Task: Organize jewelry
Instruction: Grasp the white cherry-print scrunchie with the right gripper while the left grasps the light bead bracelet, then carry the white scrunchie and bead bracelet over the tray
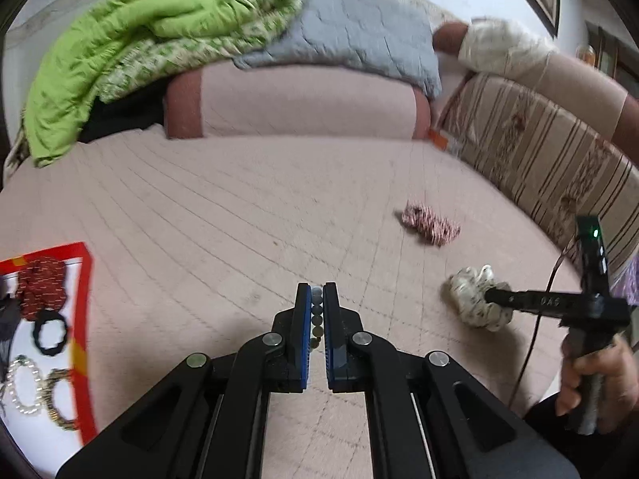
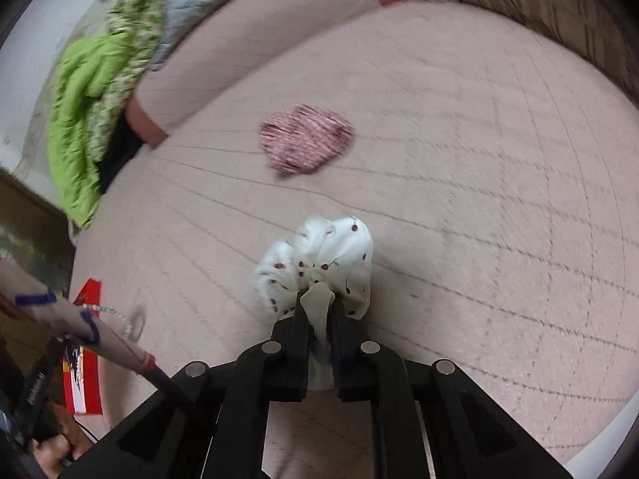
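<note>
At the far left the red-edged tray [image 1: 82, 319] already collects bracelets and hair ties, likely the sorting spot. The left gripper [image 1: 317, 311] pinches a bead bracelet [image 1: 316, 313], probably bound there. Rightward, the right gripper [image 2: 319, 311] clamps a white scrunchie [image 2: 331, 255] on the bed; the pink scrunchie [image 2: 305, 137] waits beyond.

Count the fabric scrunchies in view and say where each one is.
4. White spotted scrunchie pinched in the right gripper; pink striped scrunchie loose on the bed; red patterned scrunchie and black scrunchie in the red-edged box. Others may hide beyond the frame's left edge.
</note>
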The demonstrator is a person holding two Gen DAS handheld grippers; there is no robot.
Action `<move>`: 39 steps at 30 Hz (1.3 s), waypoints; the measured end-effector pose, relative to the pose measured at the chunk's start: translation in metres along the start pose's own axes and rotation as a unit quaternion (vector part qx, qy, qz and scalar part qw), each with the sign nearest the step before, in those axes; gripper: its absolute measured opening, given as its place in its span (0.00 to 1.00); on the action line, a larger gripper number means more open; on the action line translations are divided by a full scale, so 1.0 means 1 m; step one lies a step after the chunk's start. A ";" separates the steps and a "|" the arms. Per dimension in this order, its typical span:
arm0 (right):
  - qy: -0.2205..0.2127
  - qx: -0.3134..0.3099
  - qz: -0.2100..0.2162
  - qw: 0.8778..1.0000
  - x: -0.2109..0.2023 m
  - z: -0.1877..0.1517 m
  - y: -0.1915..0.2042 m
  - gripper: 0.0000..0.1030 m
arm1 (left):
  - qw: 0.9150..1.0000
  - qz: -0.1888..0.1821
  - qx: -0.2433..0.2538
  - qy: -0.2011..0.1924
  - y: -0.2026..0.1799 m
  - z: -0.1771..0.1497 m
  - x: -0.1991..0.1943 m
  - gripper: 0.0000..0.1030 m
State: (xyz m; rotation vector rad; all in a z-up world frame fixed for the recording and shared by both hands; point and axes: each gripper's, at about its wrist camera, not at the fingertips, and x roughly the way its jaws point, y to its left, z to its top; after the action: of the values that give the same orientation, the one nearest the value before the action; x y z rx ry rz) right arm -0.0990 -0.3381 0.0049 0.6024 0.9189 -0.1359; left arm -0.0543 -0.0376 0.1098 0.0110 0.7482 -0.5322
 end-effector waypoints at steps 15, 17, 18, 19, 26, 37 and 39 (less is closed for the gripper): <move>-0.021 -0.143 0.196 0.970 -0.022 -0.056 0.163 0.09 | 0.986 0.106 -0.106 -0.068 0.145 -0.027 -0.149 0.05; -0.004 -0.164 0.214 0.963 -0.017 -0.065 0.192 0.09 | 0.983 0.124 -0.121 -0.062 0.170 -0.039 -0.161 0.05; 0.007 -0.179 0.225 0.958 -0.013 -0.070 0.210 0.09 | 0.980 0.135 -0.133 -0.061 0.184 -0.048 -0.167 0.05; 0.016 -0.195 0.233 0.953 -0.011 -0.077 0.228 0.09 | 0.978 0.142 -0.142 -0.059 0.195 -0.054 -0.172 0.05; 0.067 -0.267 0.266 0.924 0.016 -0.115 0.323 0.09 | 0.966 0.163 -0.195 -0.042 0.260 -0.096 -0.184 0.05; 0.118 -0.310 0.250 0.910 0.064 -0.152 0.381 0.09 | 0.961 0.155 -0.228 -0.015 0.306 -0.123 -0.170 0.05; 0.128 -0.313 0.252 0.907 0.065 -0.156 0.380 0.10 | 0.962 0.152 -0.224 0.002 0.308 -0.128 -0.164 0.05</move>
State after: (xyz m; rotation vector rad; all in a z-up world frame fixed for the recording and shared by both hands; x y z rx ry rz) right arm -0.0331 0.0700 0.0469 0.2372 0.9621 0.7008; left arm -0.0933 0.3295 0.0671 -0.2904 0.8407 -0.0610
